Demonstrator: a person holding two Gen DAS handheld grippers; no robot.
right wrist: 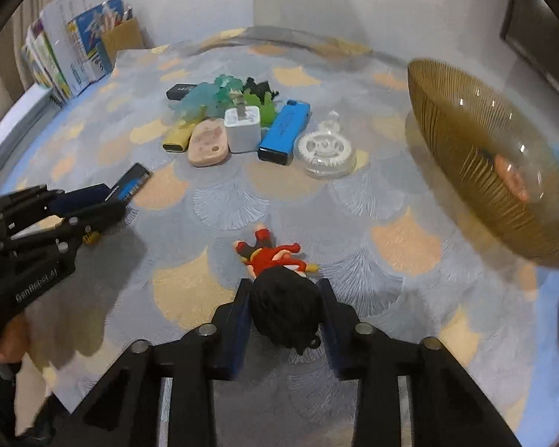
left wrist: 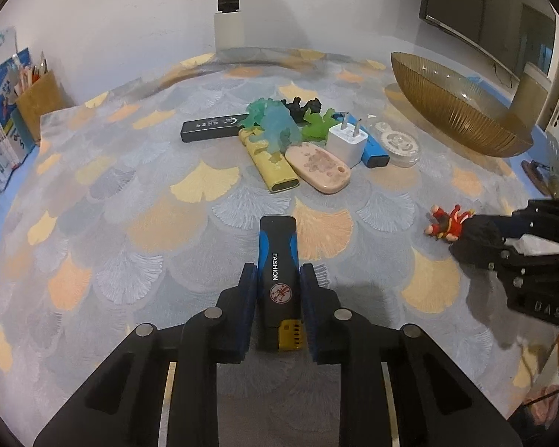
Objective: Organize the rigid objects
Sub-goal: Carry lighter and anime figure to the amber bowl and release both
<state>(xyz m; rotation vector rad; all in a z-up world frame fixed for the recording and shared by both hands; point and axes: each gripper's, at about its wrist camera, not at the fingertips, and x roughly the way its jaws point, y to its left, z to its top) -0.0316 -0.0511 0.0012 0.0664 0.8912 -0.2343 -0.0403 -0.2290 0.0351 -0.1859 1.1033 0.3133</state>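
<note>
The figurine's (right wrist: 279, 290) face is hidden under its black hair between the right gripper (right wrist: 284, 311) pads, and whether they press it cannot be told. The bowl (right wrist: 477, 160) is blurred and cut by the right edge; something orange shows through its wall, unidentifiable. The pile's (left wrist: 279, 126) translucent toys overlap, their shapes unclear, and they cover one end of the black stick (left wrist: 210, 128). The stick's print is too small to read. The books (left wrist: 0, 119) run off the left edge.

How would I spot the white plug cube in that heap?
Start at the big amber bowl, then look left to the pile mid-table. The white charger stands between a pink oval tag and a blue lighter. Only it is a white block with metal prongs.
</note>
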